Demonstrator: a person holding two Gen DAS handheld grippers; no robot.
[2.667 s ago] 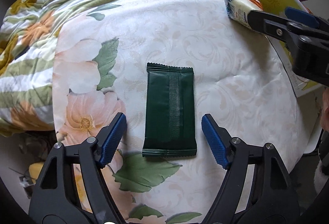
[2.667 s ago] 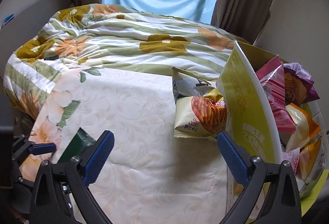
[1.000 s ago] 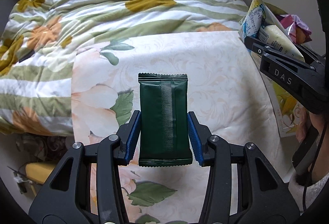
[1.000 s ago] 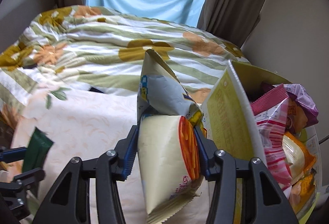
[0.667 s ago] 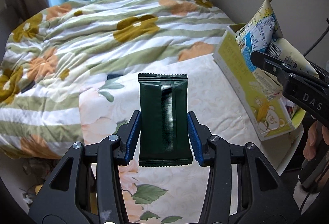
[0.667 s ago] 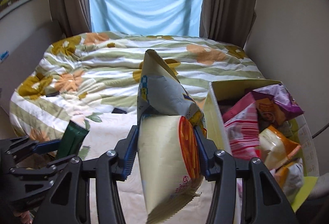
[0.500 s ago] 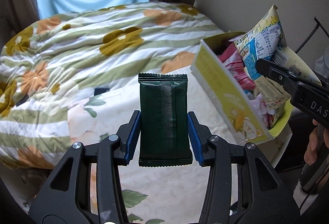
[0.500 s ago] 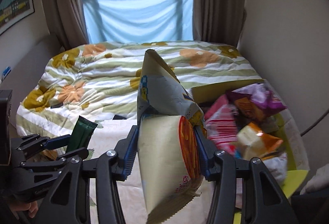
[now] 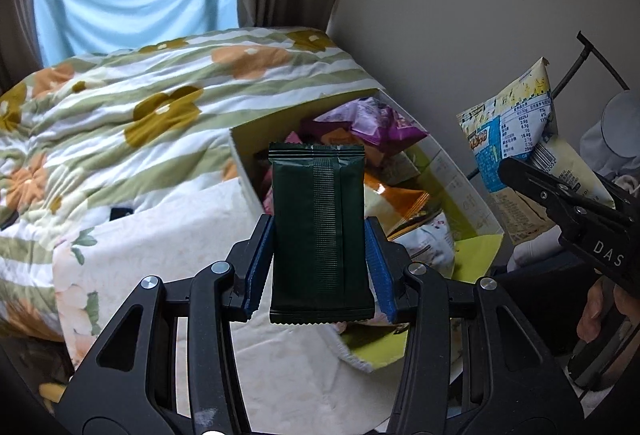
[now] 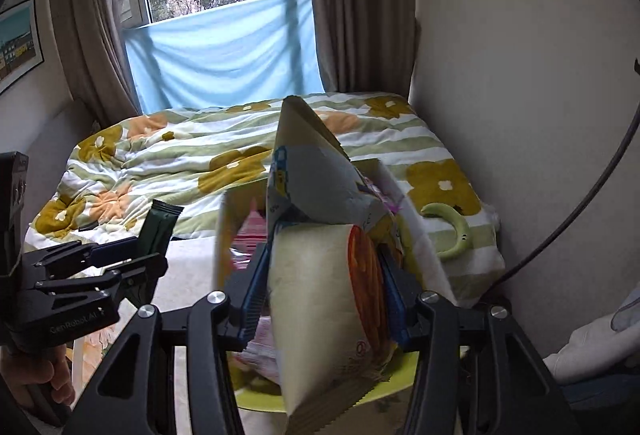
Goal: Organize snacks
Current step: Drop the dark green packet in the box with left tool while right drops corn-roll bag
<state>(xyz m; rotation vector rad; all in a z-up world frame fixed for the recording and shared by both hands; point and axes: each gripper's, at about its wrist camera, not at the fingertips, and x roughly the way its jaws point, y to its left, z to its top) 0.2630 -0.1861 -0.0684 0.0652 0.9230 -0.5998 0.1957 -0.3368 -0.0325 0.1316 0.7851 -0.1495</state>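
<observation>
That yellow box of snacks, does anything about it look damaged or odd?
Yes. The yellow snack box has its near wall folded down flat onto the table, with a ragged torn edge, so the packets inside lie heaped and exposed. Also odd: a pale green curved object lies on the bed beyond.

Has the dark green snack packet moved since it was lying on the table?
Yes. The dark green packet is lifted off the table, toward the yellow box.

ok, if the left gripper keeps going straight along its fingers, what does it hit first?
Most likely the snacks in the yellow box: the left gripper, shut on the dark green packet, points into its open top. The purple bag sits in line, though depth is unclear.
</observation>
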